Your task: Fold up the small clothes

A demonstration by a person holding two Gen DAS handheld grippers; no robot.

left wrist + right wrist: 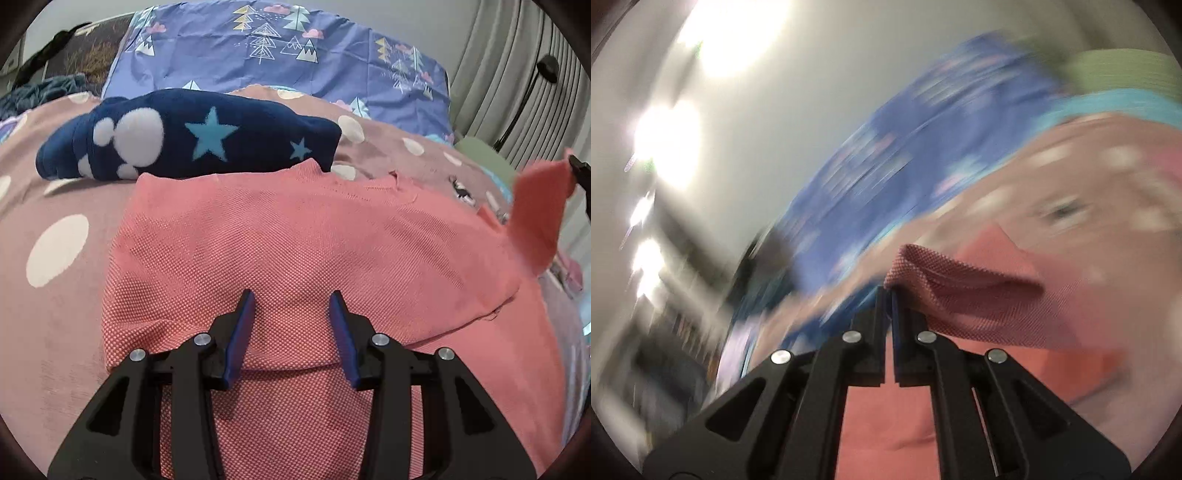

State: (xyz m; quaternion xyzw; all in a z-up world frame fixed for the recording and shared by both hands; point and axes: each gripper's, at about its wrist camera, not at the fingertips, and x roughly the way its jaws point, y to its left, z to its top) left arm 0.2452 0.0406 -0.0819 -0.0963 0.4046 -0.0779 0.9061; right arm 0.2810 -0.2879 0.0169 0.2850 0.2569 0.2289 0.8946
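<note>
Pink garment [314, 240]: flat on bed, directly under spread, empty left tool [291, 299]. Sleeve at 3 o'clock, pinched in pressed-together right tool [889, 290]; right is nearer for the fold.

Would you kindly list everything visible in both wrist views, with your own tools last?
Pink knit garment: one, coral pink, spread on the blanket, one corner lifted.
Navy garment: one, navy with stars, folded behind the pink one.
Blanket: one, dusty pink with white dots, underneath.
Sheet: one, blue with trees, at the back.
Curtain: one, grey, right.
Left tool: open above the pink garment.
Right tool: shut on the lifted corner.
</note>
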